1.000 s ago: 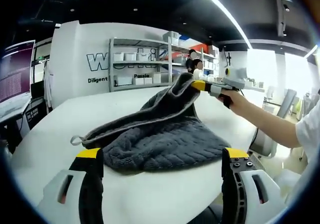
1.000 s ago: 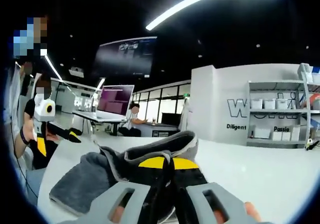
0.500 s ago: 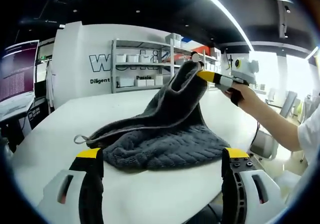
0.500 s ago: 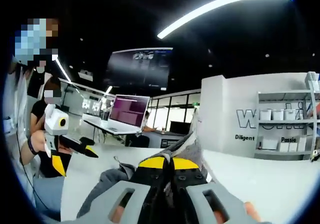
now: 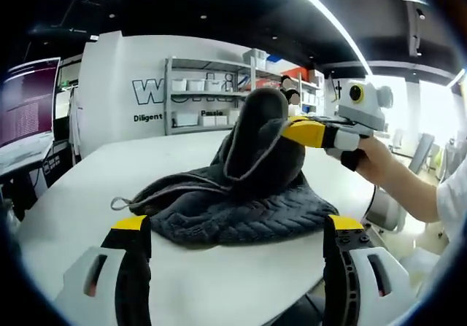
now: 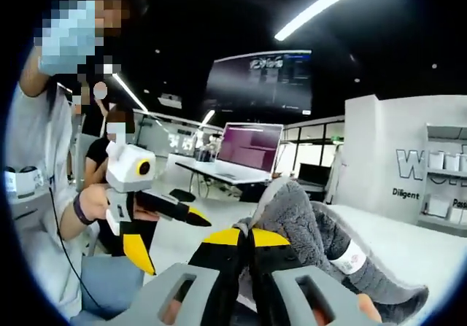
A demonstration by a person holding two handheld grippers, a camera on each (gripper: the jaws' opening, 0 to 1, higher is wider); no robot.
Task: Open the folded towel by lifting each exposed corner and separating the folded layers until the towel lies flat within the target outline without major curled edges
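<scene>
Left gripper view: a dark grey towel (image 5: 233, 202) is lying in a rumpled heap on the white tabletop (image 5: 80, 195), near the middle of the view, just beyond the left tongs (image 5: 235, 231). Those tongs are standing wide, their yellow-tipped jaws rising at 7 and 5 o'clock with nothing between them; the towel's near edge is lying between the tips but apart from them. A small hanging loop is sticking out of the towel at 9 o'clock. One corner of the towel is being held up in a hood-like peak at about 12 o'clock from the heap. The right tongs (image 5: 300, 130) are coming in from 3 o'clock, gripped by a person's hand (image 5: 368, 158), and are pinched on that raised corner.

Right gripper view: the right tongs (image 6: 246, 237) are rising from 6 o'clock with the yellow tips pressed together on grey towel (image 6: 306, 231) fabric. The cloth is draping off toward 4 o'clock, with a white care label showing on it. The left tongs (image 6: 186, 214) are showing at 9 o'clock, held in a hand (image 6: 84, 213) wearing a dark wristband, jaws spread and holding nothing.

Background: a shelf unit (image 5: 208, 96) with white bins is standing against a white wall at 12 o'clock in the left gripper view. A laptop (image 6: 244, 151) with a lit screen is sitting on a farther desk in the right gripper view.
</scene>
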